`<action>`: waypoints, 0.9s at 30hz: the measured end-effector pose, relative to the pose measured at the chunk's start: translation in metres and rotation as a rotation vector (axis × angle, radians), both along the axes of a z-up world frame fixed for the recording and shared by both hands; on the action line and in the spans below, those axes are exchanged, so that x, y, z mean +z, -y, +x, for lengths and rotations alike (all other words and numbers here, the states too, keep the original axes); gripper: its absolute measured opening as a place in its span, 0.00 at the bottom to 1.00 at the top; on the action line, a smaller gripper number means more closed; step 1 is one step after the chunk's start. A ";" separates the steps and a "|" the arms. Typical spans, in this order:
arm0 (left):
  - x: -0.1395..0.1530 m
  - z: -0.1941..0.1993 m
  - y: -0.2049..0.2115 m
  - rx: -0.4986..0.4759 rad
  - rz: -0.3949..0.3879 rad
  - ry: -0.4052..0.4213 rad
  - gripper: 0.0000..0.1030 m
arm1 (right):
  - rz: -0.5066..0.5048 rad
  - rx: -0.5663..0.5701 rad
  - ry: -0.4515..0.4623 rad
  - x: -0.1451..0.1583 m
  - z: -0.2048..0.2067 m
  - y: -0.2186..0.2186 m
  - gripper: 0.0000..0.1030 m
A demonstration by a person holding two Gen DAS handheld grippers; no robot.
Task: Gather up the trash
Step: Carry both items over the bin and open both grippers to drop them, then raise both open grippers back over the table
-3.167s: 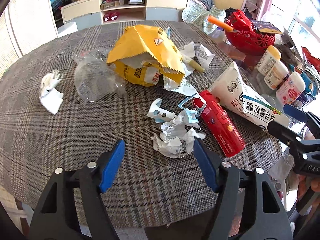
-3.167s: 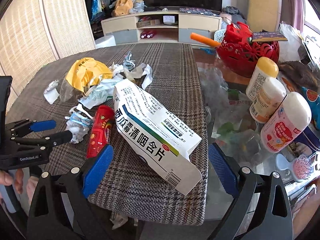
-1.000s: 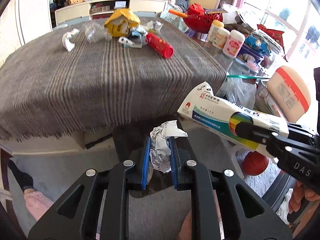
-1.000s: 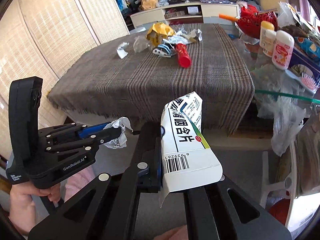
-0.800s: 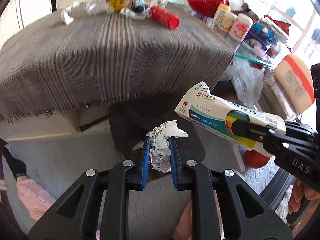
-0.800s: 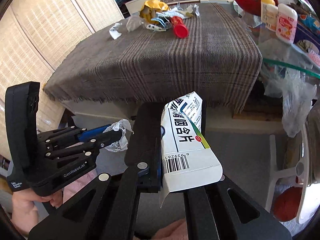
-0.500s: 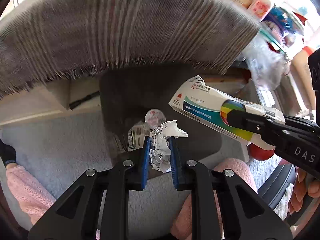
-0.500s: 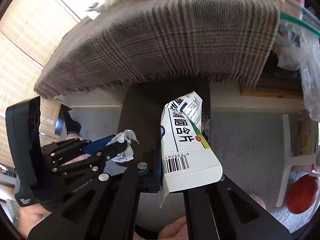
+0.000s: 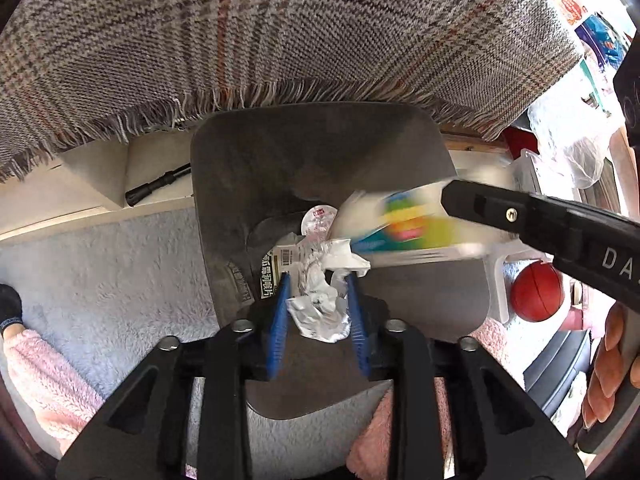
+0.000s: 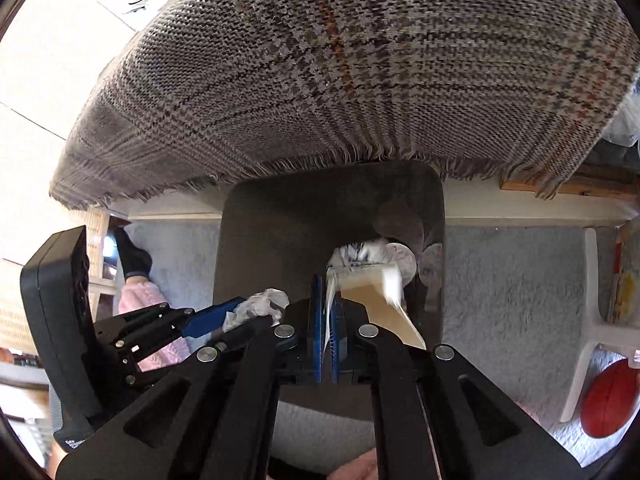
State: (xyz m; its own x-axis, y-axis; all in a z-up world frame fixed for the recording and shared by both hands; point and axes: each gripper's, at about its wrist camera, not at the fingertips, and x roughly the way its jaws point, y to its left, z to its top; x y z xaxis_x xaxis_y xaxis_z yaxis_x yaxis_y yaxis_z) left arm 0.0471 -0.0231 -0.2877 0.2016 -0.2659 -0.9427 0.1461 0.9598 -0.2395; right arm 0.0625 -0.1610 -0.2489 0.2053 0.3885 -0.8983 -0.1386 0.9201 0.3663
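The left gripper, black frame with blue pads, points almost straight down and its jaws are opening, with the crumpled white paper wad still sitting between the pads, which look like they've just about let go of it. That wad hangs right over the mouth of the dark grey plastic trash bin on the floor. In the right wrist view the same wad pokes out at around 9 o'clock from the right gripper.

The right gripper has its blue pads nearly together, jaws just starting to part, with a thin flap of the white cardboard medicine box still between them. The box is motion-blurred and tilted off toward 1 o'clock, over the bin too. From the left wrist view that box shows as a smeared white, green and yellow shape at about 2 o'clock from the wad.

Further down inside the bin there's already some stuff: a small printed carton and a round foil lid.

Around the bin is pale grey fluffy carpet, plus a red ball out at 3 o'clock. Beyond it all, at 12 o'clock, the fringed grey plaid tablecloth hangs over the table edge.
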 end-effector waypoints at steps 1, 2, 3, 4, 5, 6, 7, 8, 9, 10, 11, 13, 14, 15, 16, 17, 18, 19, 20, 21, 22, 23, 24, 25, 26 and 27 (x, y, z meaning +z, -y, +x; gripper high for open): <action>0.000 0.000 0.000 0.000 0.003 0.001 0.36 | -0.007 -0.006 0.002 0.000 0.001 0.000 0.07; 0.000 0.001 0.000 0.000 0.009 0.004 0.40 | -0.014 -0.012 0.005 0.001 0.002 0.001 0.07; 0.001 0.000 0.000 0.001 0.015 0.007 0.41 | -0.021 -0.018 0.006 0.002 0.003 0.000 0.08; 0.003 -0.001 -0.001 0.004 0.018 0.011 0.46 | -0.026 -0.025 0.008 0.003 0.003 0.001 0.08; 0.005 -0.002 -0.002 0.005 0.018 0.012 0.50 | -0.031 -0.031 0.012 0.005 0.004 0.003 0.08; 0.007 -0.003 -0.003 0.007 0.019 0.015 0.52 | -0.037 -0.034 0.015 0.007 0.004 0.004 0.12; 0.010 -0.005 -0.004 0.009 0.022 0.021 0.58 | -0.043 -0.040 0.020 0.009 0.003 0.006 0.19; 0.014 -0.006 -0.004 0.009 0.026 0.029 0.65 | -0.051 -0.047 0.030 0.013 0.002 0.008 0.45; 0.018 -0.008 -0.004 0.008 0.029 0.039 0.66 | -0.058 -0.056 0.043 0.017 0.001 0.011 0.61; 0.024 -0.011 -0.004 0.005 0.030 0.052 0.68 | -0.066 -0.067 0.062 0.022 -0.001 0.013 0.61; 0.029 -0.013 -0.003 0.005 0.031 0.064 0.73 | -0.075 -0.074 0.079 0.028 -0.003 0.016 0.62; 0.041 -0.018 -0.002 0.005 0.030 0.088 0.81 | -0.079 -0.082 0.095 0.036 -0.006 0.021 0.70; 0.048 -0.021 -0.002 0.006 0.028 0.102 0.86 | -0.092 -0.091 0.109 0.042 -0.009 0.023 0.81; 0.054 -0.024 -0.002 0.012 0.026 0.119 0.88 | -0.105 -0.096 0.125 0.048 -0.011 0.025 0.91; 0.062 -0.027 -0.003 0.013 0.021 0.135 0.92 | -0.121 -0.098 0.145 0.054 -0.013 0.026 0.95; 0.068 -0.030 -0.004 0.013 0.017 0.147 0.92 | -0.134 -0.098 0.168 0.061 -0.016 0.027 0.97; 0.073 -0.032 -0.004 0.013 0.015 0.157 0.92 | -0.137 -0.097 0.187 0.066 -0.018 0.028 0.97; 0.080 -0.034 -0.004 0.014 0.016 0.170 0.92 | -0.134 -0.099 0.202 0.073 -0.020 0.031 0.97; 0.086 -0.036 -0.006 0.015 0.017 0.182 0.92 | -0.129 -0.103 0.209 0.077 -0.021 0.032 0.97; 0.090 -0.037 -0.007 0.015 0.016 0.186 0.92 | -0.123 -0.107 0.215 0.081 -0.022 0.035 0.97; 0.096 -0.039 -0.008 0.015 0.020 0.197 0.92 | -0.111 -0.112 0.225 0.088 -0.023 0.038 0.97; 0.101 -0.039 -0.010 0.013 0.024 0.206 0.92 | -0.103 -0.117 0.237 0.093 -0.023 0.040 0.97; 0.105 -0.039 -0.011 0.013 0.028 0.214 0.92 | -0.099 -0.122 0.248 0.097 -0.024 0.040 0.97; 0.108 -0.039 -0.013 0.014 0.031 0.221 0.92 | -0.098 -0.128 0.260 0.102 -0.024 0.041 0.97; 0.113 -0.038 -0.016 0.017 0.034 0.229 0.92 | -0.095 -0.133 0.273 0.109 -0.023 0.042 0.97; 0.117 -0.037 -0.019 0.020 0.035 0.234 0.92 | -0.091 -0.138 0.284 0.114 -0.022 0.044 0.97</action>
State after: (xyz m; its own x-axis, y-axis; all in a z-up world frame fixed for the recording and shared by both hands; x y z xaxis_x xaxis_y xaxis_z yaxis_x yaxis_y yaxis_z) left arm 0.0096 -0.0045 -0.1709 0.4203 -0.2275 -0.8784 0.1743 0.9703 -0.1679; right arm 0.0403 -0.2049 -0.1349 0.4981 0.2606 -0.8271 -0.0951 0.9644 0.2466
